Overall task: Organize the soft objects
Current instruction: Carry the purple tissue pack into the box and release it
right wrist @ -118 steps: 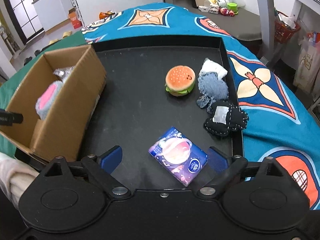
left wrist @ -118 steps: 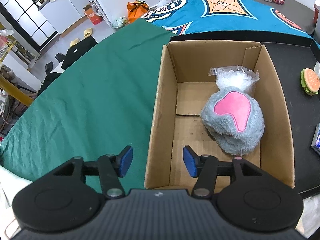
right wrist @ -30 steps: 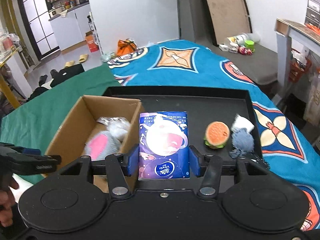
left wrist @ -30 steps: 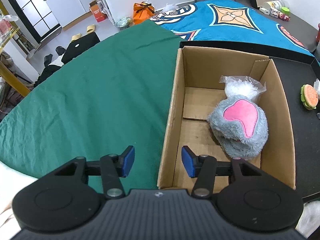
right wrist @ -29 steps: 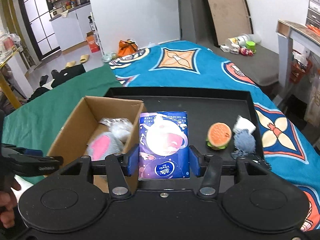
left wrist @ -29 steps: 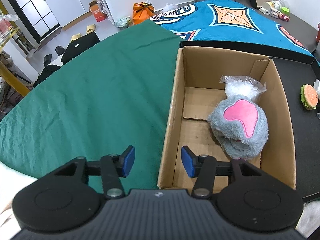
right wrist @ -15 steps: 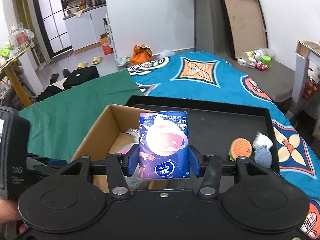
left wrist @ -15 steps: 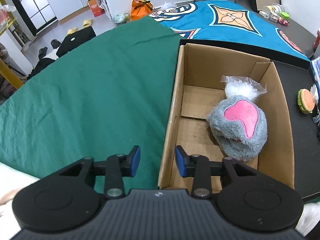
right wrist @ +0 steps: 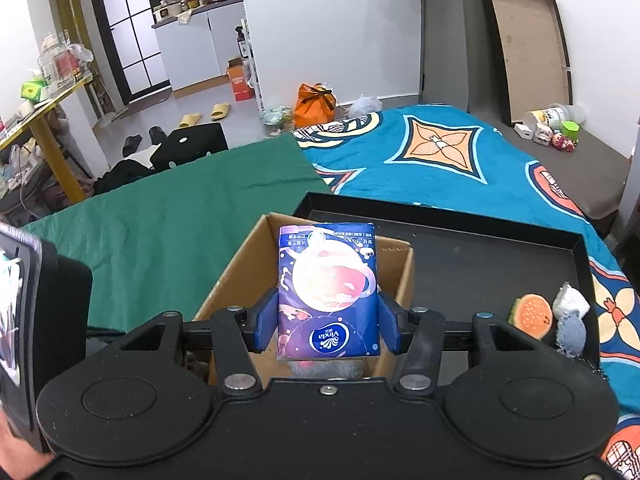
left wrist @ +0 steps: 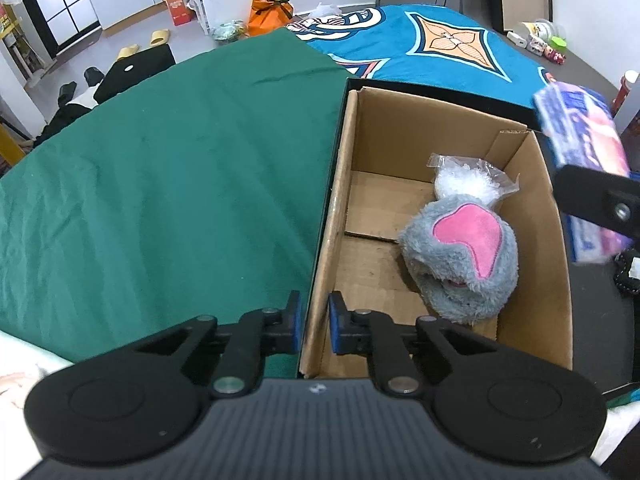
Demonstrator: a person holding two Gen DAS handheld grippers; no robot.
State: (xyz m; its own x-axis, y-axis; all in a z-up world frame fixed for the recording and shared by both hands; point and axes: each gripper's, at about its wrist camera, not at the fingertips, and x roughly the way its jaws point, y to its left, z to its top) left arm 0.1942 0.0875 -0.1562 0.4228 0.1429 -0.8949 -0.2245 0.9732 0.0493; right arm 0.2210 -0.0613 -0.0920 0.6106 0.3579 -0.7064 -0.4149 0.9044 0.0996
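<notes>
Closer together than a second ago, the left hand-held gripper (left wrist: 313, 322) pinches the cardboard box (left wrist: 332, 216) wall. From the right wrist, the right hand-held gripper (right wrist: 327, 322) clamps the tissue pack (right wrist: 328, 292) above the box's open middle.

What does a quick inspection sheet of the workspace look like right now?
Surface: black tray on green cloth and blue patterned cloth.
Job's things: cardboard box holds grey plush and plastic bag; tissue pack above box; burger toy on tray.
Clutter: grey cloth beside burger toy.
Grippers: left gripper jaws clamped on the box's left wall; right gripper holds tissue pack.
Cables: nothing seen.
Surroundings: orange bag, slippers on floor.
</notes>
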